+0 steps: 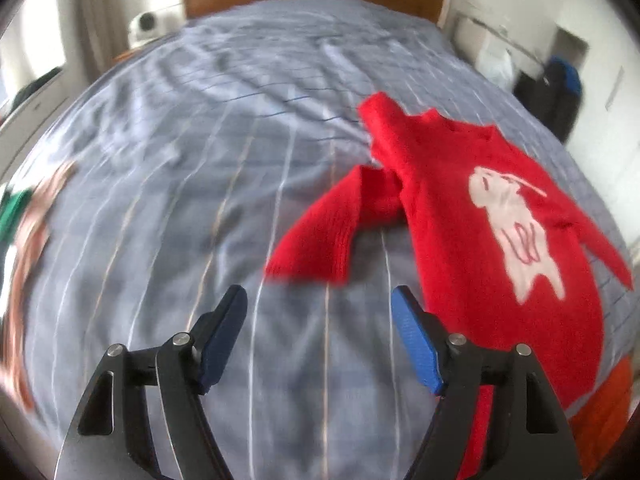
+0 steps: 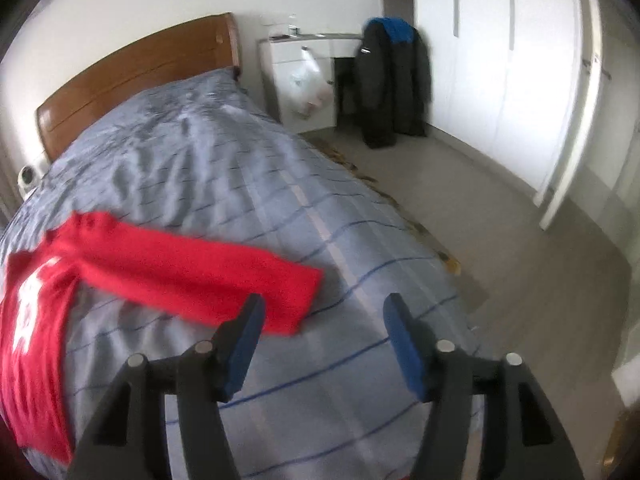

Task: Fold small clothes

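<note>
A small red knitted sweater (image 1: 460,216) with a pale pink animal figure lies face up on the grey striped bed cover (image 1: 200,160). One sleeve (image 1: 324,232) bends toward my left gripper (image 1: 320,304), which is open and empty just short of the cuff. In the right wrist view the sweater (image 2: 36,320) lies at the left, its other sleeve (image 2: 200,272) stretched out to the right. My right gripper (image 2: 324,316) is open and empty, its left finger just in front of that cuff.
A wooden headboard (image 2: 132,68) stands at the far end. Other clothes (image 1: 24,216) lie blurred at the bed's left edge. The bed's right edge drops to the floor (image 2: 500,240); a white cabinet (image 2: 304,72) and hanging jackets (image 2: 392,80) stand beyond.
</note>
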Action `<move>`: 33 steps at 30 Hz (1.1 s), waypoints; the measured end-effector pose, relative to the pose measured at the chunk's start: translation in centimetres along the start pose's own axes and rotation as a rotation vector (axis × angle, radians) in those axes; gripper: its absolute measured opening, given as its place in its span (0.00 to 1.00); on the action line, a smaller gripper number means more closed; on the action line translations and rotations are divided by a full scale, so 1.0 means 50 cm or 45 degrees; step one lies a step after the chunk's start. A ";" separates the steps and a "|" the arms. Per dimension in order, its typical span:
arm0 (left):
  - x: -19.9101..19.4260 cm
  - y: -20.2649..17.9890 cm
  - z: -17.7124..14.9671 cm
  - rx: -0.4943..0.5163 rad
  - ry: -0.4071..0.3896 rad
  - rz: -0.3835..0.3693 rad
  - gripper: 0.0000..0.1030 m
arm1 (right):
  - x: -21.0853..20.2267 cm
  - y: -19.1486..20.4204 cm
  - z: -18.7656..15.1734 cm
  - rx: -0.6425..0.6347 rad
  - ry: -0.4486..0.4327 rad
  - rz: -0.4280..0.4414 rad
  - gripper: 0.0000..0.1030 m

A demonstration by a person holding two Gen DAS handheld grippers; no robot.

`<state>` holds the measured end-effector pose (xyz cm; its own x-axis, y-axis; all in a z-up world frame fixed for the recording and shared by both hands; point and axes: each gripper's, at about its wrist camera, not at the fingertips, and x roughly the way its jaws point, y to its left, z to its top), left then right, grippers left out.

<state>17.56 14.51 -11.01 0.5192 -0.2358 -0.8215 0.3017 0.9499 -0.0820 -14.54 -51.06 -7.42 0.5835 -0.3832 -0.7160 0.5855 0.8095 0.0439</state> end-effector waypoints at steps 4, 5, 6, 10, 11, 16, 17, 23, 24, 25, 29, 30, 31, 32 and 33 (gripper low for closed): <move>0.099 -0.033 0.027 0.173 0.097 0.054 0.60 | -0.029 0.068 -0.025 -0.035 0.010 0.090 0.59; 0.120 -0.040 0.021 0.224 0.130 0.071 0.24 | -0.036 0.088 -0.034 -0.044 0.019 0.117 0.59; 0.129 -0.037 0.017 0.229 0.158 0.065 0.04 | -0.041 0.104 -0.043 -0.056 0.026 0.137 0.59; 0.046 0.053 0.017 -0.053 0.048 -0.109 0.05 | -0.060 0.165 -0.074 -0.150 0.030 0.188 0.59; 0.002 0.095 0.018 -0.159 -0.005 -0.145 0.05 | -0.064 0.183 -0.084 -0.175 0.030 0.211 0.59; -0.138 0.288 -0.009 -0.522 -0.104 -0.070 0.05 | -0.066 0.262 -0.123 -0.247 0.048 0.330 0.59; -0.142 0.308 -0.016 -0.546 -0.084 -0.028 0.05 | -0.065 0.276 -0.128 -0.259 0.048 0.352 0.59; -0.100 0.406 -0.104 -0.720 0.088 0.131 0.05 | -0.050 0.344 -0.155 -0.295 0.091 0.464 0.59; -0.095 0.416 -0.117 -0.745 0.089 0.144 0.05 | -0.052 0.353 -0.161 -0.313 0.099 0.476 0.59; -0.094 0.418 -0.124 -0.762 0.089 0.148 0.05 | -0.053 0.358 -0.164 -0.326 0.102 0.479 0.59; -0.074 0.441 -0.141 -0.817 0.084 0.213 0.04 | -0.056 0.362 -0.177 -0.359 0.109 0.463 0.59; -0.063 0.449 -0.144 -0.817 0.094 0.231 0.04 | -0.053 0.358 -0.177 -0.351 0.115 0.460 0.59; -0.055 0.455 -0.148 -0.826 0.108 0.235 0.04 | -0.050 0.354 -0.176 -0.341 0.121 0.457 0.59; -0.045 0.459 -0.150 -0.835 0.118 0.236 0.06 | -0.048 0.351 -0.174 -0.333 0.125 0.451 0.59; -0.039 0.463 -0.147 -0.836 0.125 0.237 0.07 | -0.047 0.348 -0.171 -0.329 0.127 0.448 0.59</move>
<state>17.67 38.49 -15.46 0.4313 -0.0661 -0.8998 -0.3488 0.9076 -0.2338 -10.55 -32.25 -10.93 0.6574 -0.0301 -0.7530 0.1938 0.9723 0.1304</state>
